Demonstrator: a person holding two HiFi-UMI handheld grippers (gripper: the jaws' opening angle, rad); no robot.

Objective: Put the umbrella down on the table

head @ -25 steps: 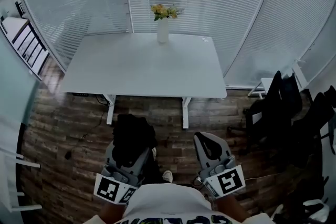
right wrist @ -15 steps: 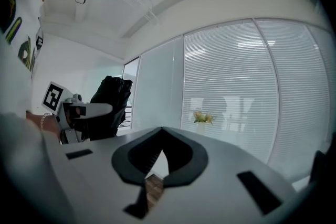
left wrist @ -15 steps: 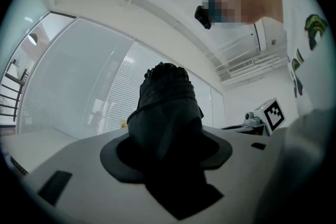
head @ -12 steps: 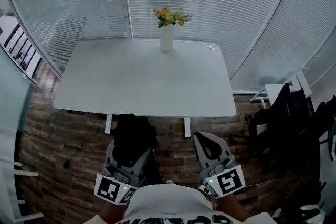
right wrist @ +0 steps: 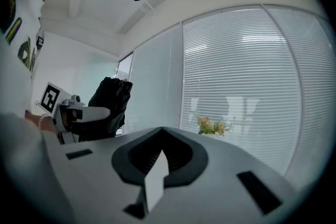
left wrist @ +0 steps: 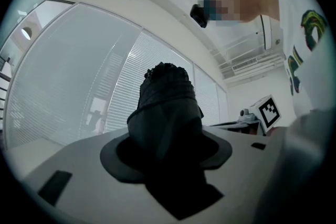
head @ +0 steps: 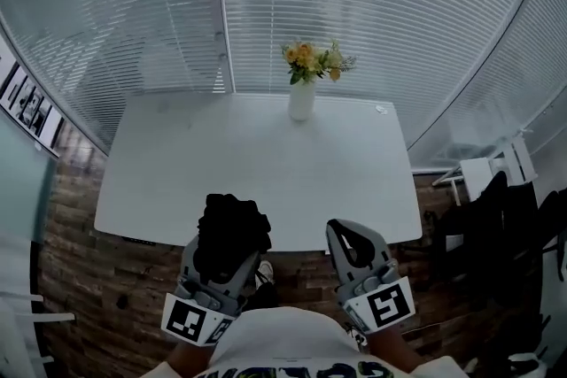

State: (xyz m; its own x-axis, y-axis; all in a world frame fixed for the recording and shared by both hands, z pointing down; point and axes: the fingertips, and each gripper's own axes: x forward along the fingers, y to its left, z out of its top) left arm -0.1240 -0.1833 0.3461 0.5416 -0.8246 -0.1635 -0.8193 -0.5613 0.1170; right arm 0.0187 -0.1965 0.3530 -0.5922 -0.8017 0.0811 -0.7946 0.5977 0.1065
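- My left gripper [head: 223, 254] has its jaws clamped on the umbrella [head: 232, 227]: black, folded short, its fabric bunched in creases with a band round it, its end sticking out past the jaws
- From the head view the umbrella overlaps the near edge of the white surface [head: 168, 181]; I cannot tell whether it touches
- A white vase [head: 302, 100] of yellow flowers stands at the far edge
- My right gripper [head: 353, 242] has its jaws together, nothing between them, by the near edge

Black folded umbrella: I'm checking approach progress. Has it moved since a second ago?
Yes: toward the white table. The black folded umbrella now overlaps its near edge; earlier it was short of it.
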